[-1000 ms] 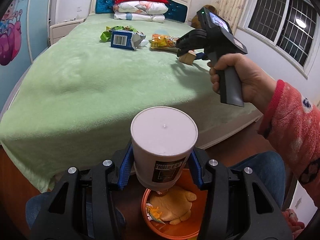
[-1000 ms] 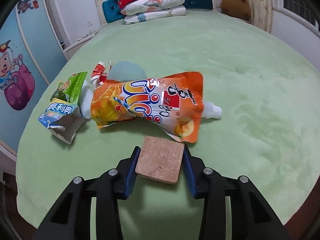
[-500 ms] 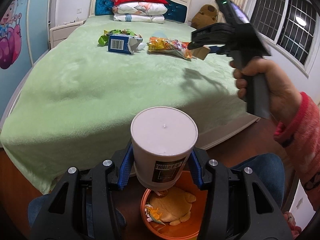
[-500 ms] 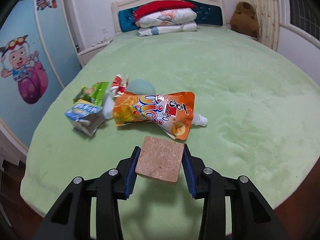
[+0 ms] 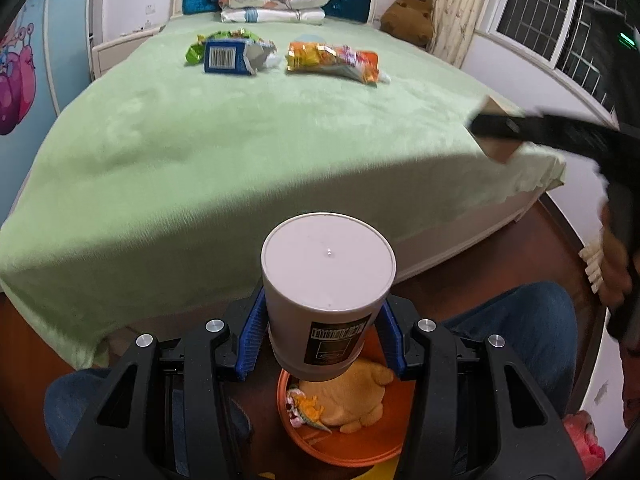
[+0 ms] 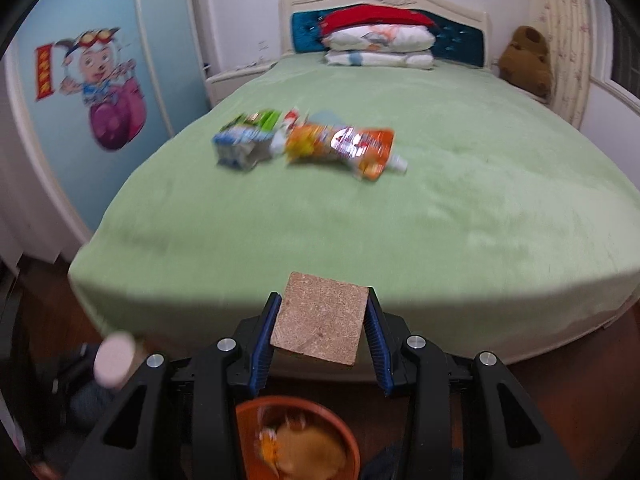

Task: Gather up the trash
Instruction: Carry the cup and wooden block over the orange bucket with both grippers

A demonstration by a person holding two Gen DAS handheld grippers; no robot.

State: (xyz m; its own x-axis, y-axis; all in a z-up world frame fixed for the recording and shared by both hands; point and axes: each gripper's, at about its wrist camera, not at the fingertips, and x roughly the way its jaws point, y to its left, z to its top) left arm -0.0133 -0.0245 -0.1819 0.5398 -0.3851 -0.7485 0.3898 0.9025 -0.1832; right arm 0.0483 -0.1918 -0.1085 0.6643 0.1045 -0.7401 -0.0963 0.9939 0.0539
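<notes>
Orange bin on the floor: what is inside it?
The orange bin holds a yellow crumpled wrapper and small colourful scraps. The white cup covers its far part.

The bed cover (image 6: 460, 208) is plain pale green. On it lie an orange pouch (image 6: 340, 146) with red and white print, and a blue-and-silver wrapper (image 5: 234, 56) bearing a black barcode. Below the cover's near edge, an orange bowl (image 5: 340, 454) holds yellow scraps.
</notes>
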